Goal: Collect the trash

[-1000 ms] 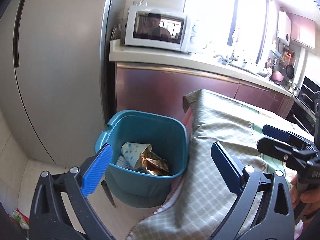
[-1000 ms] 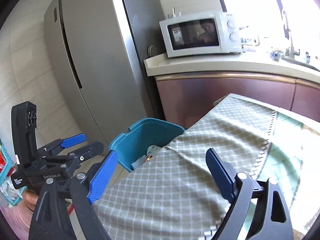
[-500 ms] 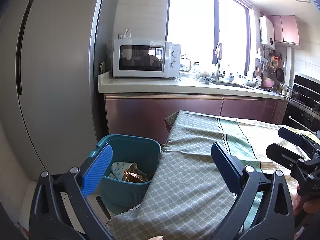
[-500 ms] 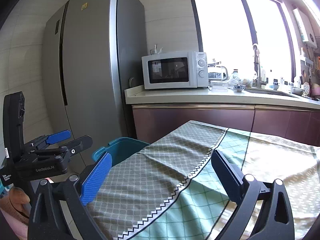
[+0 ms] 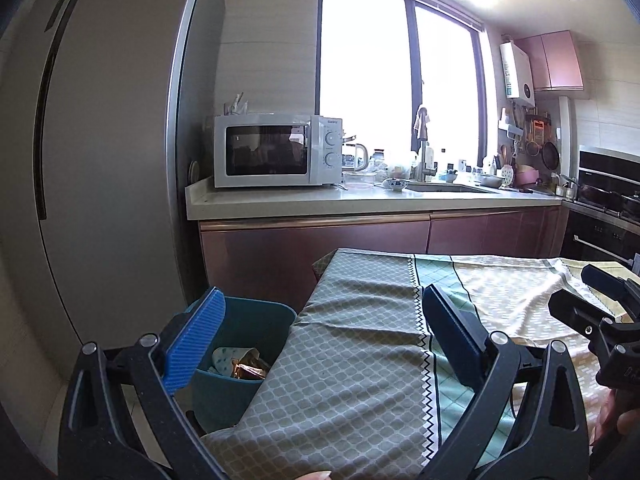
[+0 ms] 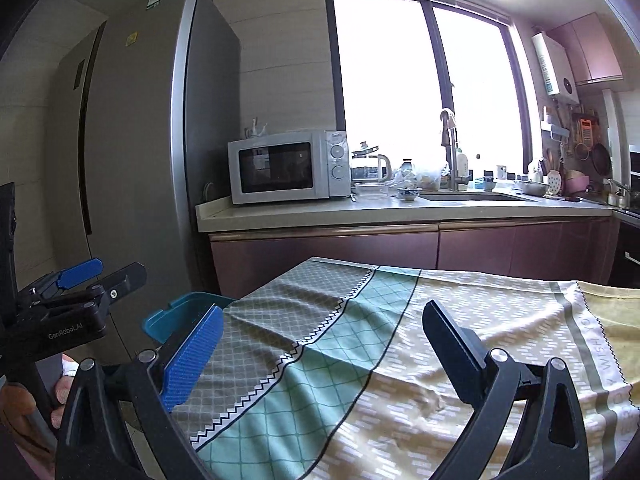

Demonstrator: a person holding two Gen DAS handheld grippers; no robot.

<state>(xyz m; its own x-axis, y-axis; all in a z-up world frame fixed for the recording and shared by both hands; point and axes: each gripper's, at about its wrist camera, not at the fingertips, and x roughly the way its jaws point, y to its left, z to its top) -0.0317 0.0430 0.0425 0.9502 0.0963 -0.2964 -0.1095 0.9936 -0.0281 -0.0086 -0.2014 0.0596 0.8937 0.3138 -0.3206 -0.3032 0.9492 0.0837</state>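
Observation:
A teal bin [image 5: 224, 396] stands on the floor at the table's left end, low and left in the left wrist view. Inside it lie a dotted paper cup [image 5: 225, 358] and a brown wrapper [image 5: 249, 371]. My left gripper [image 5: 324, 344] is open and empty, hovering above the bin's right rim and the cloth-covered table [image 5: 360, 344]. My right gripper [image 6: 322, 356] is open wide and empty over the tablecloth [image 6: 460, 320]. In the right wrist view only a corner of the bin [image 6: 176, 314] shows. The left gripper [image 6: 104, 276] appears at the left there, and the right gripper [image 5: 576, 288] shows at the far right of the left wrist view.
A tall steel fridge [image 5: 100, 160] stands left of the bin. Behind the table runs a counter [image 5: 360, 204] with a white microwave [image 5: 276, 150], a kettle, bowls and a sink under a bright window. An oven [image 5: 600, 216] sits far right. A hand [image 6: 24, 404] grips the left tool.
Both grippers have risen and swung right, from looking down into the bin toward the table and counter. The bin slid to the lower left of both views. Both stay open and empty.

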